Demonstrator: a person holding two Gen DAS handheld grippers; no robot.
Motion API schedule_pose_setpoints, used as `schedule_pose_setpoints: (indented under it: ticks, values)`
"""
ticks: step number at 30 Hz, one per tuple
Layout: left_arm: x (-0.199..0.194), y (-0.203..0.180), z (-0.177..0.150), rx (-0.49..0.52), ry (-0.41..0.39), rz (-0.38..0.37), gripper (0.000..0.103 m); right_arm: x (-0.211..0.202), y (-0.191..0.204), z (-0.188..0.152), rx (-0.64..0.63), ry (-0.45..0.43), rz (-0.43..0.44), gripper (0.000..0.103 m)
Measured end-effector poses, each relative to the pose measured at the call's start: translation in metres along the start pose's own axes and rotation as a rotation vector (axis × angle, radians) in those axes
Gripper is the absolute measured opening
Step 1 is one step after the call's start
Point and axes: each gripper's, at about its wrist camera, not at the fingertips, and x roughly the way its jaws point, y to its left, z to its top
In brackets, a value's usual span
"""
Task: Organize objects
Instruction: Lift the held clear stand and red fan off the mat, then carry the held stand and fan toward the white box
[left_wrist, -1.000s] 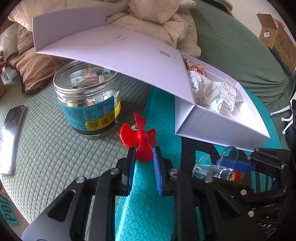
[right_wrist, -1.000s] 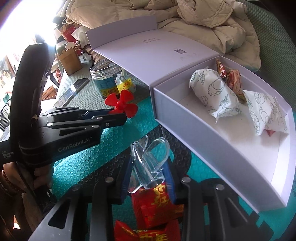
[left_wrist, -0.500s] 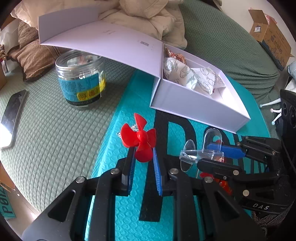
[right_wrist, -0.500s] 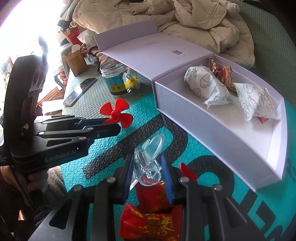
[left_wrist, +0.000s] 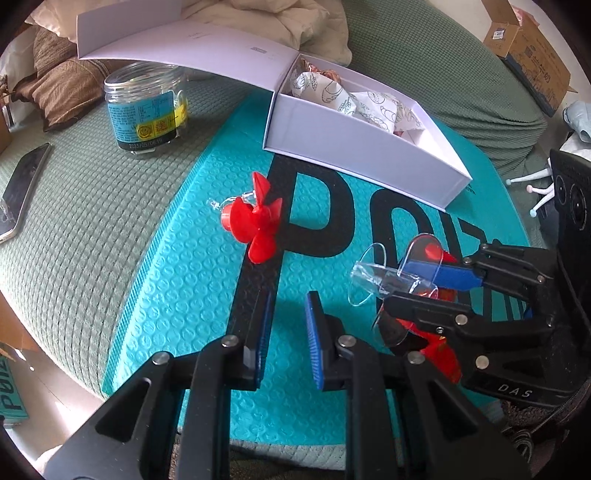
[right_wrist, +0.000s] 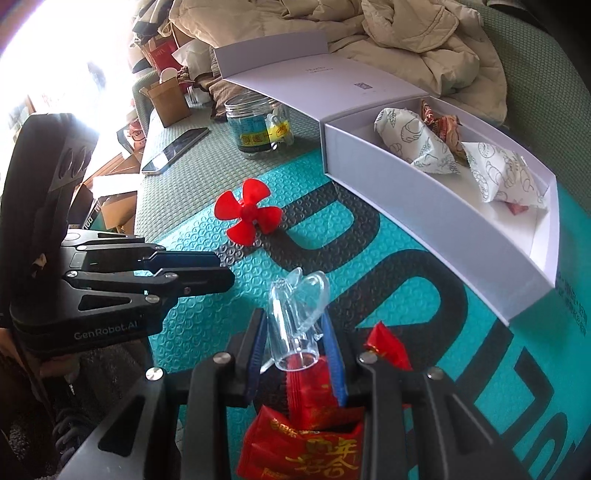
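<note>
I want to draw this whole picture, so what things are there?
red plastic propeller: one, red, lying on the mat ahead of the left tool
clear plastic propeller: one, see-through, in the right tool
open white cardboard box: one, white, on the mat's far side
leaf-patterned paper packets: two, white, inside the box
red candy wrappers: at least two, red, under the right tool
clear plastic jar with blue label: one, beside the mat
flat phone: one, dark, near the jar
teal foam mat: one, teal and black
beige quilt: one, behind the box
left tool: black, blue pads, holding nothing
right tool: black, blue pads, gripping the clear propeller
</note>
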Motion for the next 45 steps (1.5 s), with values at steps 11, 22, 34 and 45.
schedule_pose_setpoints:
  ticks: [11,22,34,45]
  values:
    - [-0.002,0.004,0.005,-0.005,-0.046,0.089,0.058,0.004,0.002,0.0,-0.016,0.004,-0.017,0.041]
    - [0.006,0.012,0.03,-0.007,-0.107,0.135,0.077,0.009,-0.005,0.001,0.007,0.006,0.009,0.046]
    - [0.033,0.002,0.038,0.021,-0.105,0.165,0.056,0.014,0.003,-0.002,-0.044,0.02,-0.002,0.058]
    - [0.03,0.002,0.034,0.014,-0.105,0.178,0.042,0.014,0.005,-0.003,-0.038,-0.012,0.013,0.043]
